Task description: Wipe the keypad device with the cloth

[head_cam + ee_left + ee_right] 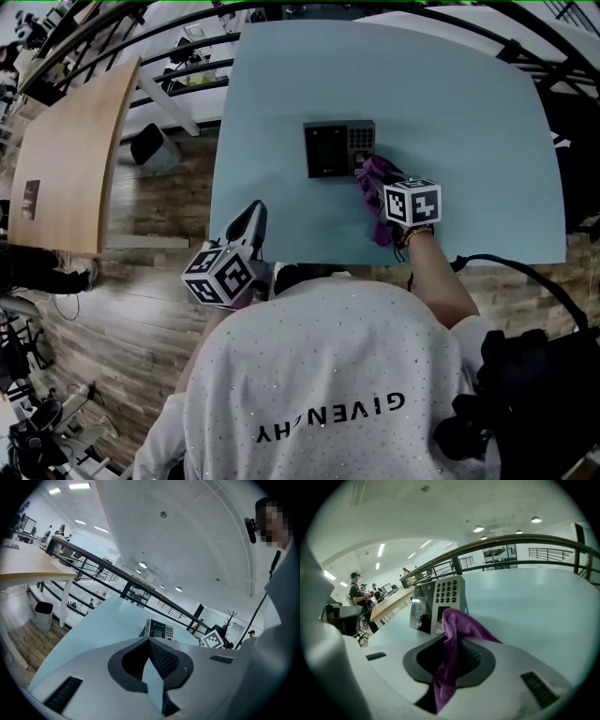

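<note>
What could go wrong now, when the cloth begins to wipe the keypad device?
1. Nothing steadies the keypad device: the left gripper hangs shut at the near edge of the table, so a wiping push may slide or tip it.
2. The right gripper pinches only a fold of the cloth; it might slip out.

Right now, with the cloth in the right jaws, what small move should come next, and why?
Probably slide the right gripper forward and left, dragging the purple cloth across the face of the keypad device. Its jaws are shut on the cloth, which sits only at the device's near right corner; the screen is uncovered.
</note>
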{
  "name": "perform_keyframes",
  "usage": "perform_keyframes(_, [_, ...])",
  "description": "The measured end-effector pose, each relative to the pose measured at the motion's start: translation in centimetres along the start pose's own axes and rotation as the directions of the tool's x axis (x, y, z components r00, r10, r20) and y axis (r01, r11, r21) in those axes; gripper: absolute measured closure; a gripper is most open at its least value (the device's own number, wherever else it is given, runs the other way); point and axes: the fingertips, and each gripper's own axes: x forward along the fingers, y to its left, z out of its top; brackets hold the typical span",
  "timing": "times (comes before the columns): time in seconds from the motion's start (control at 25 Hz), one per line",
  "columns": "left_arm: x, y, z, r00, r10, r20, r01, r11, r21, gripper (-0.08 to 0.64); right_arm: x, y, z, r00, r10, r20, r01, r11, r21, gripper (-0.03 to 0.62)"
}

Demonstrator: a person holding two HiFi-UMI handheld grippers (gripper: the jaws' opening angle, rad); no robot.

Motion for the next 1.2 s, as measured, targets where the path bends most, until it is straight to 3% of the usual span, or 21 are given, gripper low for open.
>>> perform_keyframes(0.12, [-0.2,0.6,-0.5,0.999,0.034,-0.003,-0.034,0.999,-0.002,0.56,-0.1,0.8,0.8,1.0,0.013,0.001,-0.013,1.0,0.009,0.538])
perform_keyframes(0.24, [-0.8,1.9,-0.5,0.997,0.074,-0.007,-0.074,0.997,-0.004,0.56,0.0,4.6,3.4,0.993,0.108,0.035,-0.107,0.993,-0.054,0.538])
perform_keyframes(0.4, [-2.1,3.1,0.2,0.996,0.093,0.013,-0.092,0.995,-0.03,0.56,0.7,12.0,5.6,0.956,0.293,0.009,-0.286,0.939,-0.188,0.538])
perform_keyframes(0.52, [-2.7,3.8,0.6,0.994,0.103,0.021,-0.102,0.994,-0.039,0.56,2.2,15.6,5.3,0.934,0.353,-0.057,-0.356,0.902,-0.246,0.538])
perform_keyframes(0.64, [-3.4,4.9,0.5,0.992,0.123,0.029,-0.121,0.991,-0.058,0.56,3.9,17.7,4.4,0.917,0.384,-0.107,-0.398,0.883,-0.25,0.538])
perform_keyframes(0.72, [-4.0,5.6,0.4,0.99,0.14,0.032,-0.137,0.988,-0.069,0.56,4.7,18.1,4.5,0.929,0.361,-0.087,-0.371,0.89,-0.265,0.538])
perform_keyframes(0.8, [-4.6,6.3,0.3,0.987,0.154,0.037,-0.151,0.986,-0.077,0.56,4.6,17.8,6.9,0.946,0.323,0.028,-0.302,0.909,-0.287,0.538])
perform_keyframes(0.92, [-5.6,7.4,0.4,0.983,0.176,0.047,-0.171,0.981,-0.092,0.56,3.3,18.5,12.7,0.912,0.353,0.208,-0.28,0.908,-0.312,0.538])
perform_keyframes(1.0, [-6.1,8.0,0.4,0.982,0.182,0.052,-0.176,0.978,-0.109,0.56,3.4,19.0,15.4,0.894,0.372,0.251,-0.287,0.903,-0.32,0.537])
perform_keyframes(1.08, [-6.3,8.3,0.4,0.983,0.177,0.051,-0.17,0.978,-0.118,0.56,5.0,17.9,15.7,0.92,0.321,0.225,-0.252,0.924,-0.288,0.537])
perform_keyframes(1.2, [-6.4,8.1,0.3,0.986,0.16,0.043,-0.155,0.981,-0.114,0.56,7.2,14.9,13.0,0.976,0.168,0.141,-0.129,0.958,-0.256,0.538])
